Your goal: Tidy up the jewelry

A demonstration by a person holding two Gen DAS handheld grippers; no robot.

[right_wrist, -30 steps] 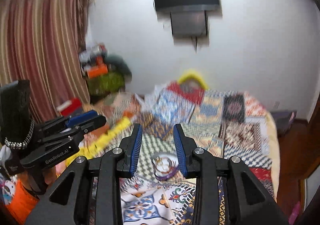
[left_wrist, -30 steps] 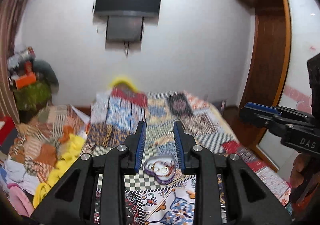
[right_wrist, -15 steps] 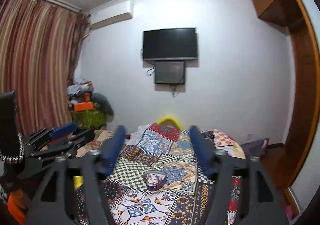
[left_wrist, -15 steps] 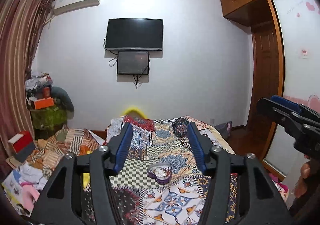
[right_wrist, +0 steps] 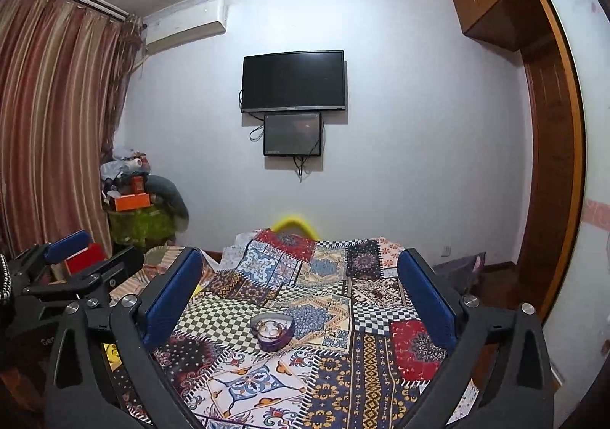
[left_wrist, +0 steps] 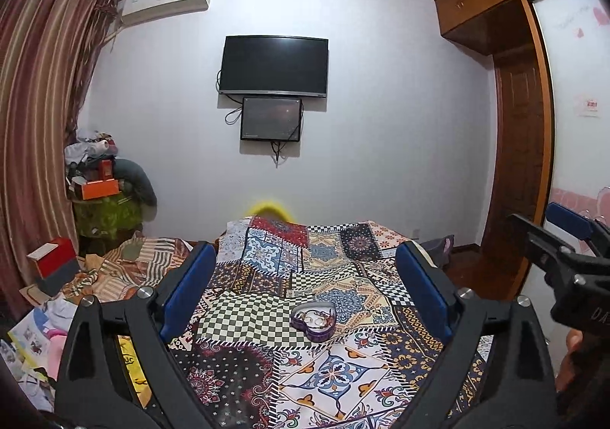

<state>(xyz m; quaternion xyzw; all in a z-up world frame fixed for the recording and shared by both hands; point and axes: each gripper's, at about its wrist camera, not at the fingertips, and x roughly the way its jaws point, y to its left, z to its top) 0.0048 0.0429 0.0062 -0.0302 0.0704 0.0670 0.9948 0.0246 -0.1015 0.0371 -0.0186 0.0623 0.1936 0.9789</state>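
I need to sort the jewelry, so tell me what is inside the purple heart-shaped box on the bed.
The heart-shaped box lies open on the patchwork bedspread, holding gold-coloured rings or bangles. Their number is too small to tell, and anything underneath them is hidden.

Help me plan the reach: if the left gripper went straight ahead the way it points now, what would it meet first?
Probably nothing soon. The left gripper, wide open, points level across the patchwork-covered bed. The purple heart-shaped jewelry tin sits lower, likely under that line. The white wall would come first, though depth is unclear.

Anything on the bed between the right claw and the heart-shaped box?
Nothing: right wrist view shows only patterned bedspread between the open right claw and the heart-shaped box.
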